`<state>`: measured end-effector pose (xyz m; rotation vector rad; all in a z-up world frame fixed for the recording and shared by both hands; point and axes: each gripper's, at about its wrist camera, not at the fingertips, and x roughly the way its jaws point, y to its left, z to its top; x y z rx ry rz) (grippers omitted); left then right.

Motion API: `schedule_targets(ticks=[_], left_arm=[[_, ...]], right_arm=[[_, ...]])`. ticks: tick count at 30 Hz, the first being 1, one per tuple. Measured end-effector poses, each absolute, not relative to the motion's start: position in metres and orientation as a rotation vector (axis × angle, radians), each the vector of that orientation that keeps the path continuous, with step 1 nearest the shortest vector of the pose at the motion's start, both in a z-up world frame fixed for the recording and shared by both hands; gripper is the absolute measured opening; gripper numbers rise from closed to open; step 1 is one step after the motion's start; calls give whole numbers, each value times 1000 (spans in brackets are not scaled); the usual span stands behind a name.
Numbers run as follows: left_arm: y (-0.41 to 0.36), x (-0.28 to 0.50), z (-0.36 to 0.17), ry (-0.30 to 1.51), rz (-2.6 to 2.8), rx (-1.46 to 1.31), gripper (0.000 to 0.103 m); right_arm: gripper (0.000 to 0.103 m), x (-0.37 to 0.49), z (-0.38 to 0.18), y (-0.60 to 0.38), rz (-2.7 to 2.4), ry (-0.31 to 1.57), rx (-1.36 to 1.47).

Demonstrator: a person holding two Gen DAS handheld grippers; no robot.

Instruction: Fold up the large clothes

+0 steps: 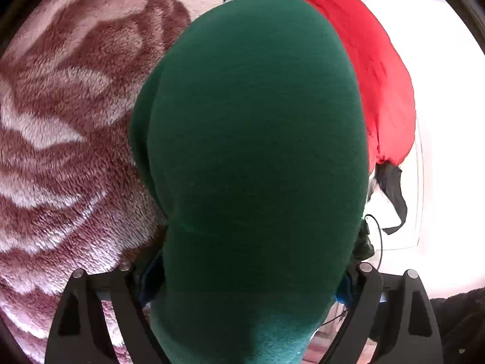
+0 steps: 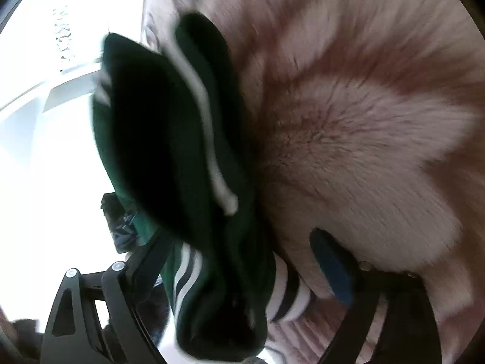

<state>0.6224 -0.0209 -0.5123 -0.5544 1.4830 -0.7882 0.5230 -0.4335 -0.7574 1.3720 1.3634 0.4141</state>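
While your left gripper jaws close on the green garment, its long axis runs straight away from you over the fuzzy pink blanket. Your right gripper jaws stand open around its bunched, striped end, no container anywhere near; farther off lies a red garment.

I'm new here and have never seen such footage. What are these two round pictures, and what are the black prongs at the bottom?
No robot here: a person holds a two-finger gripper in each hand, and each carries a fisheye camera looking along its fingers. The black prongs are those fingers. One picture comes from the left gripper, the other from the right gripper. A fluffy pink-and-brown blanket covers the surface; a red garment lies further back. A green garment with white stripes fills the left jaws, grip unclear; it lies loose between the open right jaws.
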Motion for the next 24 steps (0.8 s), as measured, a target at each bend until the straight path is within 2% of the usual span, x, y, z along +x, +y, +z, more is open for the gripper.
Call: schedule_targets(ticks=[2,6,10,15,17,19,23,24], left_arm=[[-20,621,-512,1481,-785,-555,89],[-20,619,-512,1481,-781,-554,89],[-5,613,-518,1472,-781,-560,89],[5,606,-520,1468,-773,-571,89],[6,605,-520,1470,-773,-568,89],[5,604,-518,1473,-775,-562,89],[4,606,-519,1474,-775,-572,89],[5,607,-522,1473,-775,-579,89]], right_arm=[[98,515,-747,-448,379,1339,1445],[98,447,-708,-490,254,1175,1627],[98,387,-707,-459,209,1149,1856],[99,387,-741,-368,142,1145,1998],[99,400,-755,-343,58,1070,2017],[103,416,-762,-334,-5,983,2019],[103,430,-760,-347,-91,801,2025],[98,436,-750,-347,-91,763,1970]])
